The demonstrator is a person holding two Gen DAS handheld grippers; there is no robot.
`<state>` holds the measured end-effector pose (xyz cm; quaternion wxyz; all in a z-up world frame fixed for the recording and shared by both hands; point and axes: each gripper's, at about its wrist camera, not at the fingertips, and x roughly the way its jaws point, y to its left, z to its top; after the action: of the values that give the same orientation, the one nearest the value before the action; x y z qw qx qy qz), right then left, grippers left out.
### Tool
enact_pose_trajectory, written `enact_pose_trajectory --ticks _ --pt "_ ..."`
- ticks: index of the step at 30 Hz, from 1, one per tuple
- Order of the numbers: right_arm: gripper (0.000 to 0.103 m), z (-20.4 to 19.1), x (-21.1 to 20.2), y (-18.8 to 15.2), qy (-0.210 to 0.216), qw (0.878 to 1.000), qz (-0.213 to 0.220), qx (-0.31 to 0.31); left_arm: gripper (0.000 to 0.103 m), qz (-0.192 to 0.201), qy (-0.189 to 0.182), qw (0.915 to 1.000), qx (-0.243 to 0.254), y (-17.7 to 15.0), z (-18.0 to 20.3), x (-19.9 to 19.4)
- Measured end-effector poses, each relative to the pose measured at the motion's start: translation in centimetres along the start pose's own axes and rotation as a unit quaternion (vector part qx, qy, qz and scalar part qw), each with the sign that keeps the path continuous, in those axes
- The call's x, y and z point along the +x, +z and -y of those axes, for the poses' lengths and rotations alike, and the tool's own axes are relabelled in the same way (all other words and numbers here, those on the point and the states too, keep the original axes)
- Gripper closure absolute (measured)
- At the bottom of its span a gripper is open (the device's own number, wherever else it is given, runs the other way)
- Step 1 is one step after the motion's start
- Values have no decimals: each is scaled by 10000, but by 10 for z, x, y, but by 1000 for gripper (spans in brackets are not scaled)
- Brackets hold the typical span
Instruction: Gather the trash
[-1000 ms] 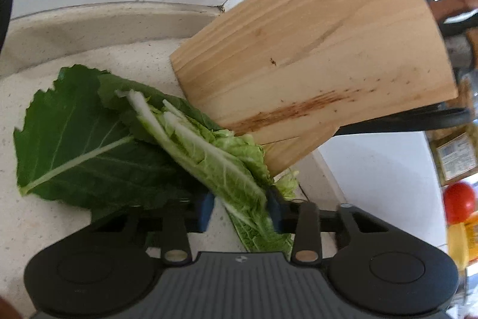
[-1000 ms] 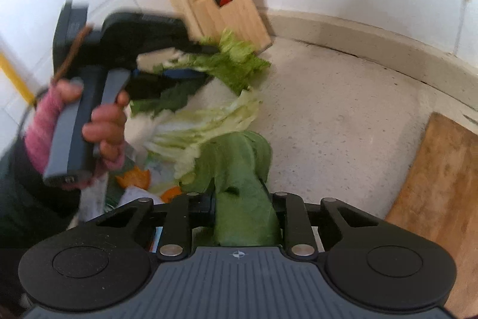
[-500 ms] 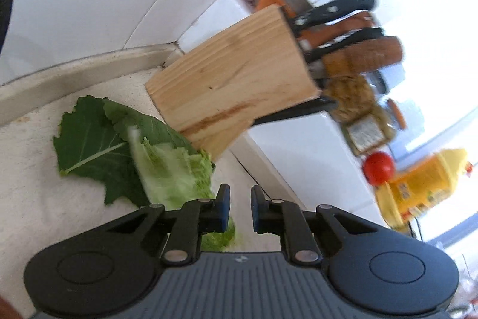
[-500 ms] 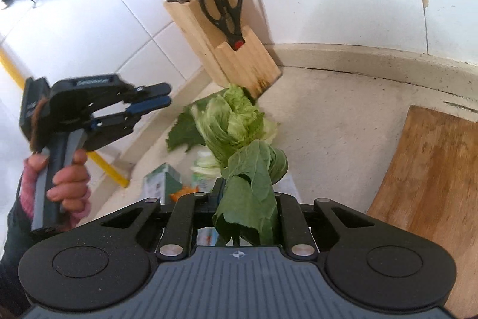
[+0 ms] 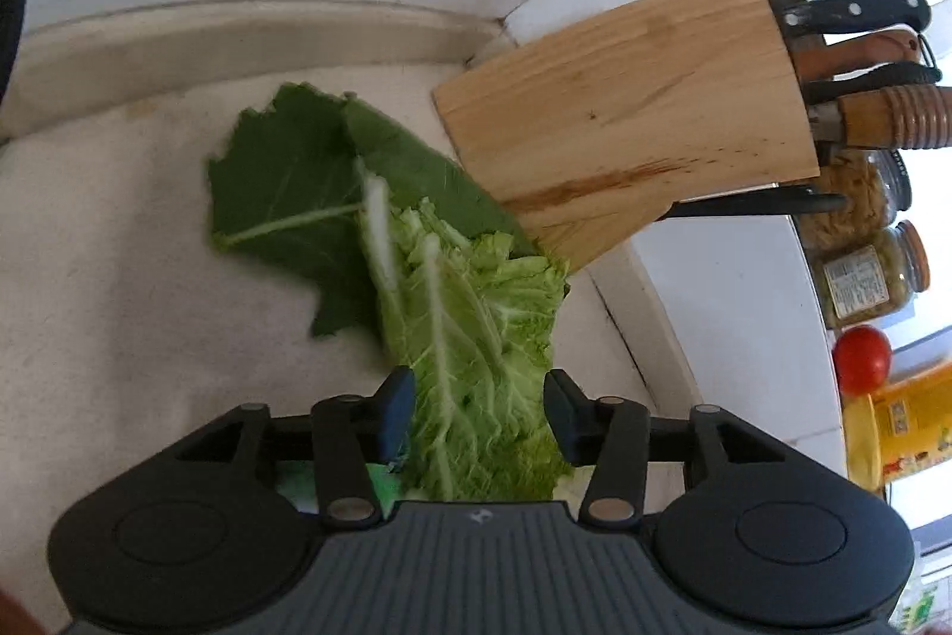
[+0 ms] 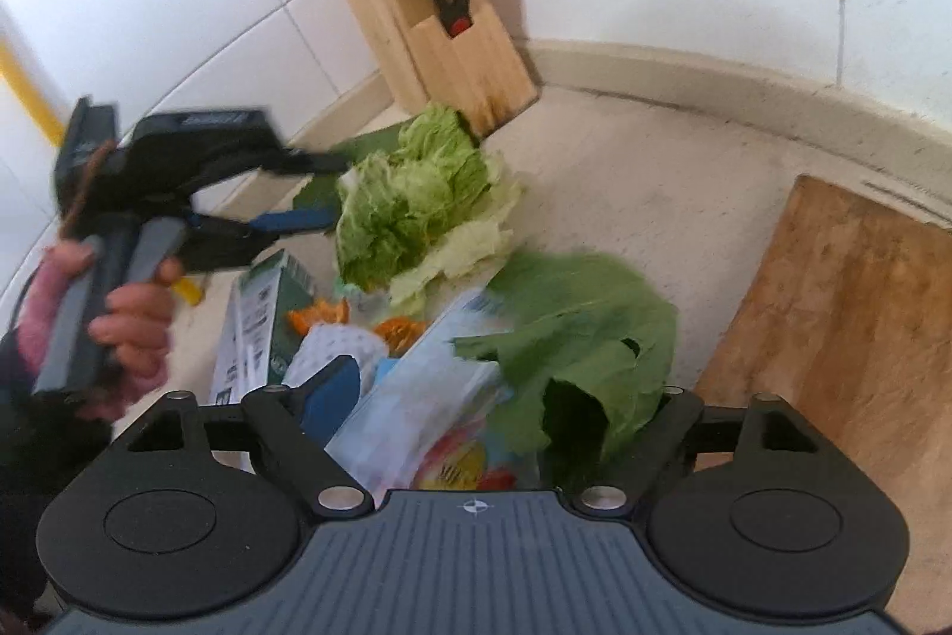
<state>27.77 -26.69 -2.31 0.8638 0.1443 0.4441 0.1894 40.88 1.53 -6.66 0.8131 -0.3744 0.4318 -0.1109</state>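
Left wrist view. My left claw (image 5: 479, 412) stands wide open, jaws well apart, with the pale cabbage leaf (image 5: 470, 337) lying loose between them; neither pad visibly presses it, so I judge it ungripped. The leaf rests on the counter (image 5: 119, 325), overlapping a dark leaf (image 5: 297, 183) that lies flat against the foot of the knife block (image 5: 625, 111). The scraps sit in this corner, I judge, because they are being heaped into one pile for removal.

Right wrist view. The hand (image 6: 128, 313) holding my left claw (image 6: 309, 191) appears at far left, its fingers reaching toward the crumpled cabbage (image 6: 410, 194). Centre: a heap of trash, namely a green carton (image 6: 256, 313), orange peel (image 6: 315, 313) and a plastic wrapper (image 6: 416, 397). My right claw (image 6: 503, 397) is spread fully, gripping nothing; a large green leaf (image 6: 583, 331) lies on the heap between its jaws. Its edges are blurred. At right lies the cutting board (image 6: 845, 313), bare of scraps.
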Motion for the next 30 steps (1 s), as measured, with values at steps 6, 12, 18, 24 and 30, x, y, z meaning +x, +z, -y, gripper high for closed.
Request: enact_pose_trajectory --ticks 6,12,18,24,30 --pt "15 -1 21 7 -145 9993 -289 -168 25 -197 109 9996 -165 1 13 38" --pt "15 23 10 14 -206 9995 -81 204 56 -96 347 9991 224 -2 18 38" --pt "15 33 10 16 -584 9982 -93 25 86 -3 633 9967 503 -1 20 44" --pt "13 28 -1 21 -832 9961 46 -298 97 40 230 9986 482 -3 14 25" --pt "13 28 -4 21 -1109 9925 -7 -513 97 174 -369 9952 892 -7 27 -26"
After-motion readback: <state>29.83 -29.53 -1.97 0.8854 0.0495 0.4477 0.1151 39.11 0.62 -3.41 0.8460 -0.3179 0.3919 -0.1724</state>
